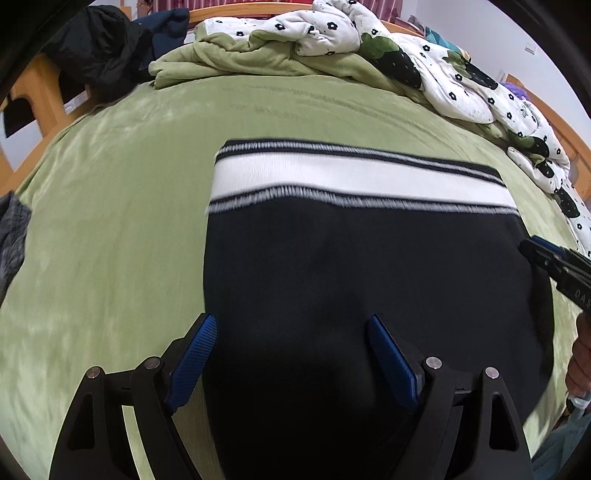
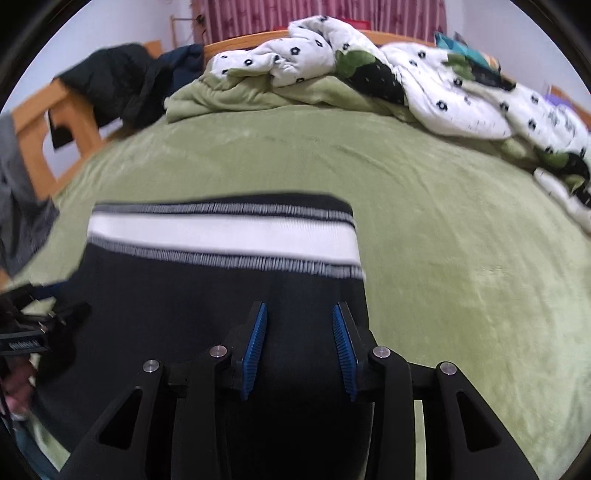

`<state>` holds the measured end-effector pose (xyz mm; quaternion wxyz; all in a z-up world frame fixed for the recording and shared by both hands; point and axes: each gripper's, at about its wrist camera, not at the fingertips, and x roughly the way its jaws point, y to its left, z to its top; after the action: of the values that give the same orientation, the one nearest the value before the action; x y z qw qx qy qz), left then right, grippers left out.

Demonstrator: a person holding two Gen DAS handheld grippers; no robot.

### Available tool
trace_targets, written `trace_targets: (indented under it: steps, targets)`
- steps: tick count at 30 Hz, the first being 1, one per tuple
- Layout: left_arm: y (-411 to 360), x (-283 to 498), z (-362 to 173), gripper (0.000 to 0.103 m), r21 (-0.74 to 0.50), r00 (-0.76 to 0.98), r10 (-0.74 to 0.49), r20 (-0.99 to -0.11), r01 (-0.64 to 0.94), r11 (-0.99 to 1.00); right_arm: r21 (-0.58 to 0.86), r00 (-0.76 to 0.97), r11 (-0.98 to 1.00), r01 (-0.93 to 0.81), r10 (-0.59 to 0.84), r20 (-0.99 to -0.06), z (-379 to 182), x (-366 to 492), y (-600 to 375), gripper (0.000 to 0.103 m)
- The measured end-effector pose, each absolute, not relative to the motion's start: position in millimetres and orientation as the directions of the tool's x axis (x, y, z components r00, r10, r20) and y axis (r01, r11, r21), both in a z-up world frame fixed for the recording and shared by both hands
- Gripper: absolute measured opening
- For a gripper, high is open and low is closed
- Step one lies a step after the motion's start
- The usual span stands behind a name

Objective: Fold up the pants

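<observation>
Black pants (image 1: pixel 369 266) flat on bed (image 1: pixel 110 221), probably mid-fold. Left gripper (image 1: pixel 291 332) spread wide, right gripper (image 2: pixel 299 314) spread, both empty. Next: pinch near edge, fold toward waistband (image 1: pixel 351 177).

Home bedroom. Bed (image 1: pixel 110 206) w/ green fleece cover, rumpled flower-print quilt (image 1: pixel 461 85) piled at far edge, wooden bed frame (image 2: pixel 40 122), dark jacket (image 2: pixel 118 81) slung over it, pink curtains (image 2: pixel 314 14) behind, white walls.

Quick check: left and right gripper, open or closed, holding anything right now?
Left hand-held gripper: open, jaws wide apart over the dark pants, gripping nothing.
Right hand-held gripper: open, narrower gap, over the pants, nothing clamped.
</observation>
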<state>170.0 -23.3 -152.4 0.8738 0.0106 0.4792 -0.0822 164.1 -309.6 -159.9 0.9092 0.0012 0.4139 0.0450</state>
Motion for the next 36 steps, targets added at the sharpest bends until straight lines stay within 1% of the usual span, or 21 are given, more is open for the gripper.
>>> trace_targets:
  steps: [2, 5, 7, 9, 10, 11, 13, 14, 15, 16, 17, 19, 22, 23, 24, 26, 30, 36]
  targets:
    - [-22, 156, -150, 0.083, -0.078, 0.515, -0.138, -0.846, 0.138, 0.987, 0.067, 0.64, 0.996, -0.067, 0.094, -0.763, -160, 144, -311, 0.038]
    - [-17, 127, -150, 0.084, -0.114, 0.502, -0.151, -0.852, 0.105, 0.988, 0.08, 0.603, 0.995, -0.051, 0.095, -0.792, -165, 111, -310, 0.043]
    - [-15, 105, -150, 0.084, -0.128, 0.504, -0.155, -0.85, 0.087, 0.988, 0.074, 0.569, 0.996, -0.042, 0.085, -0.818, -170, 91, -304, 0.043]
    - [-12, 81, -152, 0.083, -0.176, 0.467, -0.193, -0.863, 0.08, 0.981, 0.06, 0.559, 0.997, -0.041, 0.072, -0.826, -168, 69, -298, 0.043]
    - [-12, 69, -154, 0.082, -0.19, 0.448, -0.204, -0.87, 0.076, 0.979, 0.069, 0.56, 0.996, -0.051, 0.085, -0.824, -164, 57, -295, 0.043]
    - [-11, 55, -154, 0.081, -0.185, 0.449, -0.197, -0.872, 0.071, 0.98, 0.084, 0.574, 0.995, -0.056, 0.101, -0.812, -156, 43, -294, 0.043]
    - [-10, 31, -147, 0.081, -0.166, 0.471, -0.186, -0.862, 0.084, 0.983, 0.095, 0.616, 0.994, -0.055, 0.108, -0.78, -139, 19, -292, 0.043]
    - [-9, 23, -142, 0.081, -0.161, 0.484, -0.185, -0.855, 0.092, 0.983, 0.099, 0.639, 0.994, -0.053, 0.11, -0.761, -129, 4, -291, 0.049]
    - [-8, 11, -134, 0.081, -0.151, 0.509, -0.182, -0.841, 0.102, 0.983, 0.107, 0.663, 0.993, -0.055, 0.116, -0.74, -120, -10, -290, 0.059]
    - [-6, -2, -125, 0.082, -0.146, 0.539, -0.182, -0.823, 0.108, 0.983, 0.108, 0.675, 0.993, -0.054, 0.116, -0.728, -115, -18, -289, 0.063]
    - [-5, -12, -118, 0.082, -0.142, 0.562, -0.182, -0.807, 0.114, 0.983, 0.113, 0.691, 0.992, -0.051, 0.117, -0.713, -109, -31, -288, 0.066]
    - [-2, -28, -106, 0.082, -0.12, 0.596, -0.169, -0.785, 0.121, 0.985, 0.123, 0.704, 0.99, -0.063, 0.131, -0.698, -102, -50, -284, 0.066]
    - [-2, -46, -93, 0.082, -0.077, 0.633, -0.135, -0.762, 0.117, 0.99, 0.118, 0.708, 0.992, -0.044, 0.114, -0.697, -99, -65, -281, 0.073]
    - [-1, -51, -90, 0.082, -0.064, 0.641, -0.122, -0.758, 0.114, 0.991, 0.117, 0.71, 0.992, -0.037, 0.108, -0.695, -98, -69, -281, 0.076]
    - [-2, -56, -88, 0.082, -0.056, 0.646, -0.115, -0.755, 0.112, 0.992, 0.115, 0.712, 0.993, -0.031, 0.103, -0.694, -98, -74, -280, 0.083]
    - [-1, -63, -85, 0.082, -0.066, 0.637, -0.126, -0.76, 0.117, 0.991, 0.11, 0.723, 0.994, -0.025, 0.094, -0.685, -96, -83, -279, 0.092]
    - [-4, -72, -79, 0.082, -0.074, 0.637, -0.131, -0.759, 0.116, 0.991, 0.085, 0.731, 0.996, -0.011, 0.066, -0.679, -92, -93, -278, 0.096]
    - [-8, -81, -76, 0.083, -0.049, 0.648, -0.106, -0.754, 0.105, 0.993, 0.095, 0.715, 0.995, 0.009, 0.06, -0.697, -95, -93, -282, 0.096]
